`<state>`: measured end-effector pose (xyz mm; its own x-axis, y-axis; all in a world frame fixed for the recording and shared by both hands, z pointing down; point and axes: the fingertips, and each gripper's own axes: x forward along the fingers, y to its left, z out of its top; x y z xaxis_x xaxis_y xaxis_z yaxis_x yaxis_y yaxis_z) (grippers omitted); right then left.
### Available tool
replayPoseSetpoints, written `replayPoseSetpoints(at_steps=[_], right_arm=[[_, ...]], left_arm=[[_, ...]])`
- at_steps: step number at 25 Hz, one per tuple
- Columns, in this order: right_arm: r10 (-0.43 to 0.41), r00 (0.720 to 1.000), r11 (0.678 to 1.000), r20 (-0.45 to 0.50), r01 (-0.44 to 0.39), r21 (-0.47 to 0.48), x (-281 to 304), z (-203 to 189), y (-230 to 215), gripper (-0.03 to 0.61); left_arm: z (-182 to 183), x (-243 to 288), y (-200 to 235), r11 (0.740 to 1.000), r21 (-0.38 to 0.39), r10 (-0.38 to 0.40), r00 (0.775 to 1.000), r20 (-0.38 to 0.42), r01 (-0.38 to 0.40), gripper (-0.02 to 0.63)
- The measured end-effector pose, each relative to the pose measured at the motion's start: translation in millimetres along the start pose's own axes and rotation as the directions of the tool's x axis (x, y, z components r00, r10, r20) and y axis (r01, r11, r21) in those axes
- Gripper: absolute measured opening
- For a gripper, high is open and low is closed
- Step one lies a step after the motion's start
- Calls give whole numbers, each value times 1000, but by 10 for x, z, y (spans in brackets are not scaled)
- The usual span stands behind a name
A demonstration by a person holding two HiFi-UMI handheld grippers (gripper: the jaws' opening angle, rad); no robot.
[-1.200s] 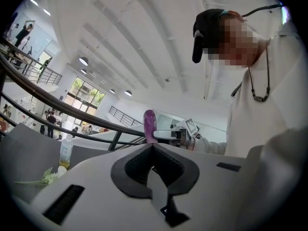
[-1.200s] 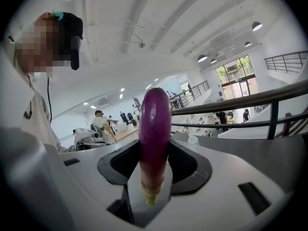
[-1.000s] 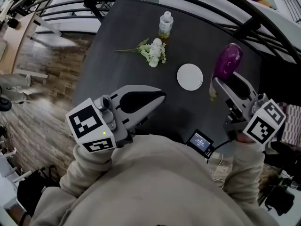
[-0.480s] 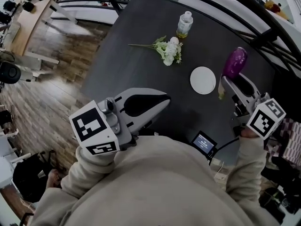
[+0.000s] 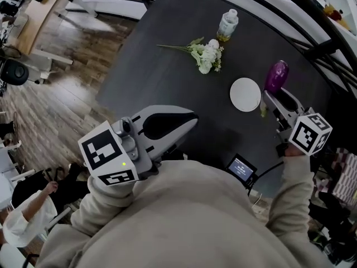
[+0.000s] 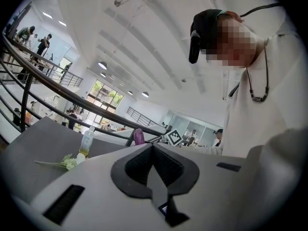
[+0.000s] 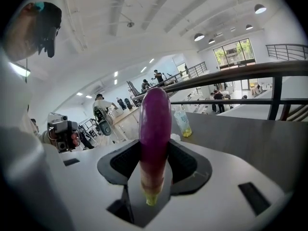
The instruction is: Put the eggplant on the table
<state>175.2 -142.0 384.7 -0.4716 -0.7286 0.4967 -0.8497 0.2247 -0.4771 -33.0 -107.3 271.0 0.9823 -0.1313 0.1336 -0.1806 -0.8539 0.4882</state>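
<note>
The right claw stands fairly wide but not free: its pads press on the pale stem end of the eggplant, which fills the gap between the jaws. The left claw has its jaws together with nothing in them and hangs low near the body, taking no part. From the head view the eggplant sits over the right side of the table, just beside the plate; whether its underside touches the dark top I cannot tell. Its long axis runs along the line the claw points, with the greenish stem tip back in the throat of the jaws towards the hand and the rounded purple end pointing forward, away from the person and a little upward. The flowers and bottle lie well apart, farther up the table. To do the step well, I judge the claw should tip the purple end down until the body lies flat on bare table, clear of the plate rim, then ease the jaws apart only once it is resting, and back out along the same axis, since a round body may roll if nudged sideways.
</note>
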Motion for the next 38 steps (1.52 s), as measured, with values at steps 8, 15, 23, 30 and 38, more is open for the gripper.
replayPoseSetpoints(at_steps=[8,15,23,30,38], right_arm=[[-17,998,998,-68,21,63,248,-254,-326,196],[-31,991,996,-131,42,80,395,-492,-572,196],[-55,976,992,-212,77,96,622,-784,-872,196],[-96,955,987,-282,129,100,840,-1074,-1075,196],[-133,922,978,-364,181,101,1026,-1375,-1284,196]], left_arm=[[-79,-113,86,999,-26,40,999,3,-40,5],[-193,-141,88,996,-54,67,998,16,-66,5],[-248,-221,125,992,-78,103,994,22,-101,5],[-331,-334,122,989,-93,119,992,32,-115,5],[-356,-434,168,985,-110,137,990,36,-132,5]])
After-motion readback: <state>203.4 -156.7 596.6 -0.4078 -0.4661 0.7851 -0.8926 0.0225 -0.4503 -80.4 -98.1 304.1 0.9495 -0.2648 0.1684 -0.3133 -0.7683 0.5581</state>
